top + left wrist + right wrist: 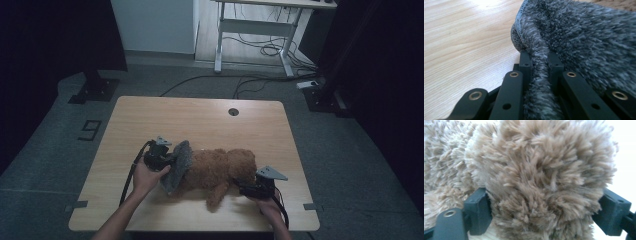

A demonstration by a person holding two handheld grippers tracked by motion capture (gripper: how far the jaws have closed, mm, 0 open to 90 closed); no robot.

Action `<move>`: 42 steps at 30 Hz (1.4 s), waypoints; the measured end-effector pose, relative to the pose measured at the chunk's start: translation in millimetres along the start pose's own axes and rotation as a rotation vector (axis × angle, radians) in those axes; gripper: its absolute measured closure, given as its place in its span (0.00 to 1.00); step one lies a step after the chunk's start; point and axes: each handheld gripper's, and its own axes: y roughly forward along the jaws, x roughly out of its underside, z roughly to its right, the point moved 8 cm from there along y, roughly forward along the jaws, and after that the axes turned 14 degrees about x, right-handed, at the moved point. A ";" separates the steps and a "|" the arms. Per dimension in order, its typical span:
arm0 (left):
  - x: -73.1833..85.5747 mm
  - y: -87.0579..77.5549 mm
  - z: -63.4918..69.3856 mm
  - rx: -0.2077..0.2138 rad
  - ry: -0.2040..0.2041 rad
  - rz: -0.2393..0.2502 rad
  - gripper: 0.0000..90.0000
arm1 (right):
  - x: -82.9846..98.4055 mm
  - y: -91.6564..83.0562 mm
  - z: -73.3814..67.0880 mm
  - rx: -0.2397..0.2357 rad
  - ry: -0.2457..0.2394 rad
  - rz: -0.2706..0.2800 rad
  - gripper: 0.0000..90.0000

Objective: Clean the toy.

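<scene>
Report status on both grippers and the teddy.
Left gripper shut on grey cloth. Right gripper shut on teddy. Nothing in the way.

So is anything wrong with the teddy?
Nothing torn or spilled. The brown teddy lies flat on the table, a grey fuzzy cloth bunched at one end, pinched by the left gripper.

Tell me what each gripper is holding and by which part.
The left gripper pinches a fold at the grey cloth's stitched edge. The right gripper holds a furry limb of the brown teddy bear between its jaws.
</scene>
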 end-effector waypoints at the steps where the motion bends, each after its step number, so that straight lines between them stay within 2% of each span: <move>1: -0.8 1.2 0.2 0.003 -0.004 0.003 0.86 | 0.0 0.1 0.5 -0.006 0.009 -0.003 0.15; 4: -5.5 7.0 0.0 0.013 -0.021 0.017 0.86 | -0.5 -0.1 2.0 -0.017 0.023 -0.011 0.15; 7: -14.0 14.2 -0.5 0.017 -0.033 0.023 0.87 | -1.6 0.6 2.0 -0.008 0.025 -0.007 0.17; 11: -32.5 17.9 2.7 0.044 -0.043 0.052 0.87 | -3.4 2.6 2.6 0.012 0.034 -0.012 0.18; 13: -46.1 15.6 14.0 0.089 -0.028 0.087 0.87 | -3.4 3.4 2.5 0.015 0.033 -0.011 0.18; 17: -72.7 17.9 47.8 0.078 0.084 0.099 0.87 | -2.1 5.2 2.2 0.027 0.015 -0.015 0.18; 20: -91.4 27.2 75.0 0.099 0.143 0.099 0.87 | -1.5 5.1 1.9 0.030 0.007 -0.016 0.19; 24: -108.3 52.7 105.2 0.120 0.195 0.064 0.86 | -1.0 4.1 -0.4 0.041 -0.021 -0.009 0.20; 26: -111.2 69.3 114.2 0.117 0.215 0.034 0.86 | -0.5 3.8 -1.2 0.044 -0.033 -0.007 0.20; 28: -109.9 85.9 120.5 0.129 0.215 0.001 0.86 | -0.1 3.8 -1.3 0.045 -0.038 -0.005 0.20; 29: -107.6 93.4 121.9 0.122 0.219 -0.022 0.86 | 0.1 3.9 -1.2 0.045 -0.039 -0.005 0.20; 31: -103.1 100.9 120.3 0.083 0.252 -0.063 0.86 | 1.7 4.0 -0.5 0.047 -0.047 -0.014 0.20; 32: -102.3 100.1 118.9 0.075 0.257 -0.067 0.86 | 2.4 4.0 -0.5 0.045 -0.050 -0.016 0.20; 33: -101.6 97.9 117.6 0.081 0.244 -0.069 0.86 | 2.6 3.8 -0.8 0.044 -0.053 -0.017 0.20; 37: -96.3 81.6 105.4 0.066 0.224 -0.064 0.87 | 3.3 4.1 -4.1 0.039 -0.071 -0.021 0.24; 42: -87.6 48.0 77.6 0.025 0.177 -0.023 0.86 | 6.5 5.5 -5.8 0.027 -0.068 -0.043 0.25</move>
